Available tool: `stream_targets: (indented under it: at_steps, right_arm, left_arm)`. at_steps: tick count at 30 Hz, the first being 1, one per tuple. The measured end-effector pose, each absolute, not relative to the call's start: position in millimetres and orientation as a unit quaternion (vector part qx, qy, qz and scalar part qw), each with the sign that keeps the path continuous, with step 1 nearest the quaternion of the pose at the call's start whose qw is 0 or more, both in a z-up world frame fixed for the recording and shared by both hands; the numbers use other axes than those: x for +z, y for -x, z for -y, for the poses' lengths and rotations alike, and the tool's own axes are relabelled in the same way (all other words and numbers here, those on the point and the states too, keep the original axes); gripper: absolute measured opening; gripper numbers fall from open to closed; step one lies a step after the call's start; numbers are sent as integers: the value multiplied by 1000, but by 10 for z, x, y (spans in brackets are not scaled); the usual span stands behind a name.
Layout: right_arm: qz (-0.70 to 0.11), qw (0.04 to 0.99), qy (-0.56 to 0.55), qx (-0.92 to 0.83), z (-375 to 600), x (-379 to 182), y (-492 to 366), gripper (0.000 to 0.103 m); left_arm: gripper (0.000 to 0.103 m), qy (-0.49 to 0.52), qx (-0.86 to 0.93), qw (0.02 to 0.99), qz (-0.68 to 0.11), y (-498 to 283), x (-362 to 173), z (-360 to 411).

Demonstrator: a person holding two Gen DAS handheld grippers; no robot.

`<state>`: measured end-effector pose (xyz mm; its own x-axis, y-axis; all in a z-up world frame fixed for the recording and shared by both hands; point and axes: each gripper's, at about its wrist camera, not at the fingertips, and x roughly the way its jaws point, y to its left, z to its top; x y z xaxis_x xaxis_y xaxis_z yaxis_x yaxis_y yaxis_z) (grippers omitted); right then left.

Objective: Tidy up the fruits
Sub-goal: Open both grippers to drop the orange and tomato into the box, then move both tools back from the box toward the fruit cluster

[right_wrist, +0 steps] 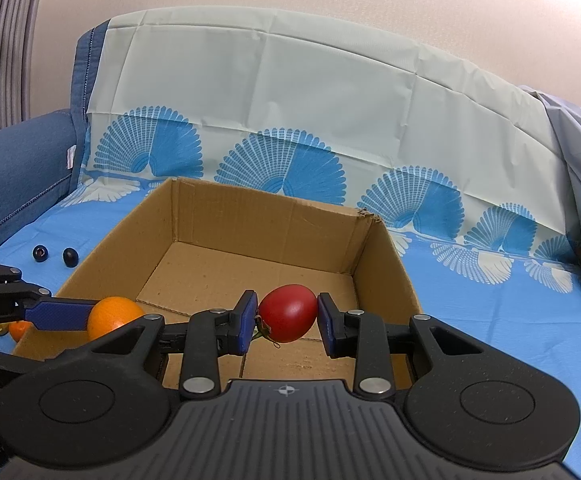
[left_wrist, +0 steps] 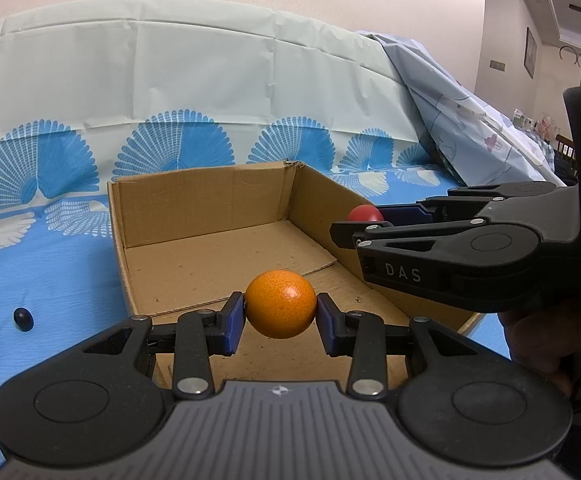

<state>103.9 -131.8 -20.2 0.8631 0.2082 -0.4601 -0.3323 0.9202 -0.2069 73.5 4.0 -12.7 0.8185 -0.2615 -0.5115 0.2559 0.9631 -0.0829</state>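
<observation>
Left gripper [left_wrist: 280, 312] clamps round orange citrus [left_wrist: 280, 304], right gripper [right_wrist: 287, 318] clamps red oval tomato [right_wrist: 288, 312]; both w/ pads pressed on fruit, over near edge of open brown cardboard box [right_wrist: 210, 216].

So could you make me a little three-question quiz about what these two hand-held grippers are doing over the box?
1. True or false: the cardboard box already has fruit lying on its floor.
2. Which fruit does the left hand-held gripper hold: A) a small orange fruit, B) a red tomato, C) a dark berry?
3. Fill in: the right hand-held gripper is shut on a red ____.

Key
1. False: the box floor is bare, and both fruits are held above it.
2. A: the small orange fruit sits between its blue pads.
3. Tomato: the red tomato is pinched between its pads. Two dark berries lie on the blue cloth outside the box.
</observation>
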Motion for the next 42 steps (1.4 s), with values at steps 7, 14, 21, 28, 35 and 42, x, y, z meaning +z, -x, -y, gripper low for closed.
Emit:
stream_targets:
  at_steps: [7, 14, 21, 28, 35, 42]
  right_arm:
    - [-220, 955, 141, 141, 1317, -203, -1039, 34]
    - [-220, 955, 141, 141, 1316, -203, -1041, 34]
    - [-221, 955, 145, 134, 1300, -214, -1056, 50]
    - [-220, 957, 142, 125, 1274, -226, -1047, 52]
    - [-202, 959, 144, 134, 1119, -191, -896, 52]
    - [-184, 962, 127, 158, 918, -118, -743, 51]
  left_arm:
    - [42, 5, -136, 953, -269, -735, -127, -41]
    - [42, 5, -136, 953, -269, -735, -128, -40]
    - [48, 2, -132, 953, -273, -760, -130, -19]
    - [48, -14, -108, 963, -248, -709, -143, -35]
    - [30, -71, -54, 975, -204, -524, -38, -144]
    - [21, -74, -38, 980, -181, -333, 426, -694]
